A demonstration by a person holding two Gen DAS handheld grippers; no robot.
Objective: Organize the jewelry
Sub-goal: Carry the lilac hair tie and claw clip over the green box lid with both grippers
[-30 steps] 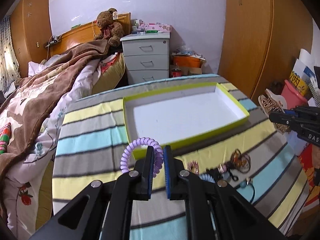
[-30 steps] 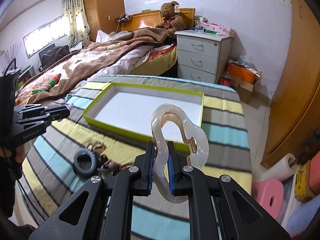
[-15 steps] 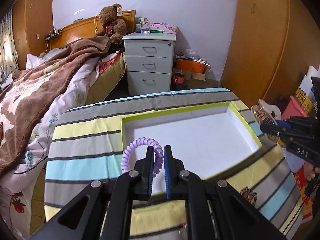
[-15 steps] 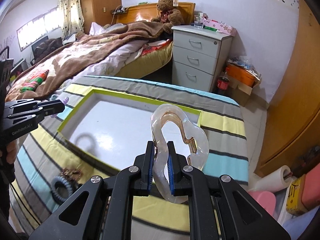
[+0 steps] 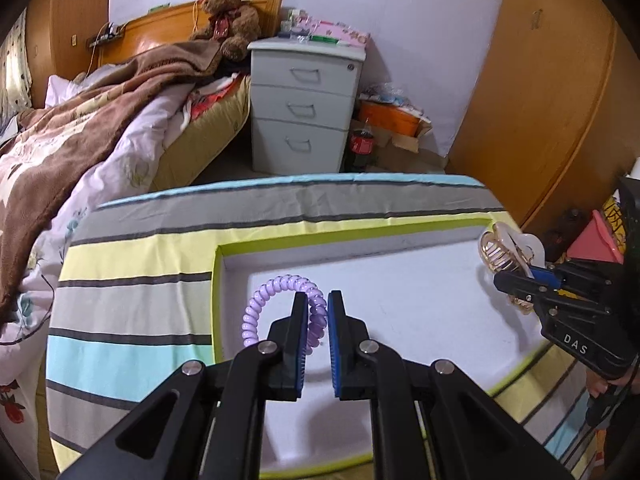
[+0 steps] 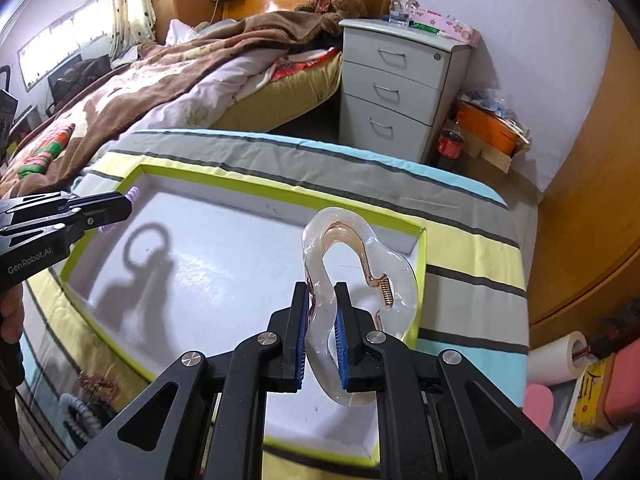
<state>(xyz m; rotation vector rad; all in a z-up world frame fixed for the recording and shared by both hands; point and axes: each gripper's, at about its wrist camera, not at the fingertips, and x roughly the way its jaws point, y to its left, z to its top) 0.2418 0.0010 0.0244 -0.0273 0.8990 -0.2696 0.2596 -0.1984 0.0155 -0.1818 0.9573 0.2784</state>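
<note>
My left gripper (image 5: 318, 304) is shut on a purple spiral hair tie (image 5: 272, 300), held above the left part of a shallow white tray with a green rim (image 5: 218, 280). My right gripper (image 6: 322, 300) is shut on a clear hair claw clip with a gold spring (image 6: 360, 264), hanging over the right end of the same tray (image 6: 422, 264). In the left wrist view the clip (image 5: 504, 254) and right gripper (image 5: 520, 280) appear at the tray's right end. In the right wrist view the left gripper (image 6: 124, 206) enters from the left, its shadow on the tray floor.
The tray lies on a striped cloth (image 5: 132, 300) covering the table. Loose pieces lie on the cloth near the front left: a brown ornament (image 6: 98, 386) and a grey spiral tie (image 6: 78, 412). Beyond are a bed (image 6: 160, 80), a grey drawer unit (image 5: 304, 108) and wooden wardrobes (image 5: 532, 92).
Both grippers moved forward and down from before the tray to above its white floor, still gripping the hair tie and the clip. The loose jewelry has dropped out of the left view.
</note>
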